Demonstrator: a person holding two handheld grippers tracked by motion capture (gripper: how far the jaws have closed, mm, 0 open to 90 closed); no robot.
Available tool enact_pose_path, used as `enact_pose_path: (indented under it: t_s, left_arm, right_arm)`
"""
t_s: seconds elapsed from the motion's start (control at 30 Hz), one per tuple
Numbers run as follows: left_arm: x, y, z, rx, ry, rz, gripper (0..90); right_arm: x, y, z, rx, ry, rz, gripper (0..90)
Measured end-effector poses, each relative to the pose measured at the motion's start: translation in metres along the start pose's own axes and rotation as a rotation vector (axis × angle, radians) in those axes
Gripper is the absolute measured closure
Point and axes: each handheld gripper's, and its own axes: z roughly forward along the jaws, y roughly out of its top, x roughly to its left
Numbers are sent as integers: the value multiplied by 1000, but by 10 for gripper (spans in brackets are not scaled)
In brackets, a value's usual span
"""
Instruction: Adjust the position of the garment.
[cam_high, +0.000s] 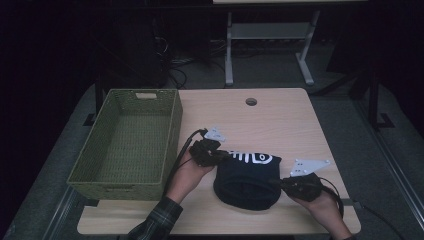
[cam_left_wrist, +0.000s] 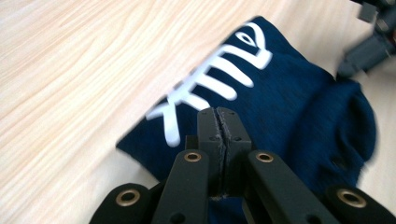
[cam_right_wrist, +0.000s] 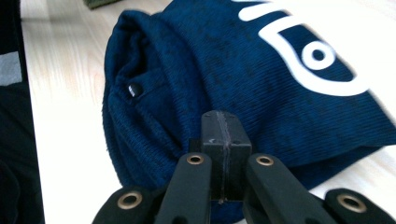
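Observation:
A folded navy garment (cam_high: 247, 182) with a white fish-skeleton print (cam_high: 252, 158) lies on the wooden table (cam_high: 280, 120) near its front edge. My left gripper (cam_high: 225, 156) is at the garment's upper left corner. In the left gripper view, my left gripper (cam_left_wrist: 218, 112) has its jaws pressed together above the printed cloth (cam_left_wrist: 299, 102), with no fabric visible between them. My right gripper (cam_high: 280, 182) is at the garment's right side. In the right gripper view, my right gripper (cam_right_wrist: 223, 114) is shut over the rolled edge of the garment (cam_right_wrist: 154, 93), also with nothing seen between the pads.
A green woven basket (cam_high: 115, 192) stands empty on the left part of the table, close to my left hand. A round cable hole (cam_high: 251, 101) sits near the far edge. Beyond the table stands the metal frame of a desk (cam_high: 229, 55).

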Motion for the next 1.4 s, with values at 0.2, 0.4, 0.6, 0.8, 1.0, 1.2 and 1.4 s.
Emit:
enact_pose_path:
  t_s: [0.2, 0.4, 0.6, 0.8, 1.0, 1.2, 1.4]
  left_arm:
    - [7, 1, 33, 66, 3, 5, 889]
    - [5, -3, 57, 135, 13, 34, 899]
    - [11, -1, 70, 173, 5, 56, 900]
    - [13, 0, 72, 157, 0, 47, 900]
    - [9, 0, 50, 103, -43, 10, 869]
    - [-3, -7, 28, 75, -52, -17, 769]
    - [-4, -24, 23, 105, -27, -33, 678]
  right_arm:
    - [7, -11, 11, 43, 37, 3, 898]
    - [17, -16, 22, 63, 78, 6, 900]
    - [30, -14, 34, 77, 88, -41, 900]
    - [43, -8, 45, 77, 98, -87, 900]
    - [44, -8, 39, 59, 76, -93, 872]
    - [39, -7, 18, -14, 38, -57, 744]
    - [26, -12, -4, -69, -78, -2, 538]
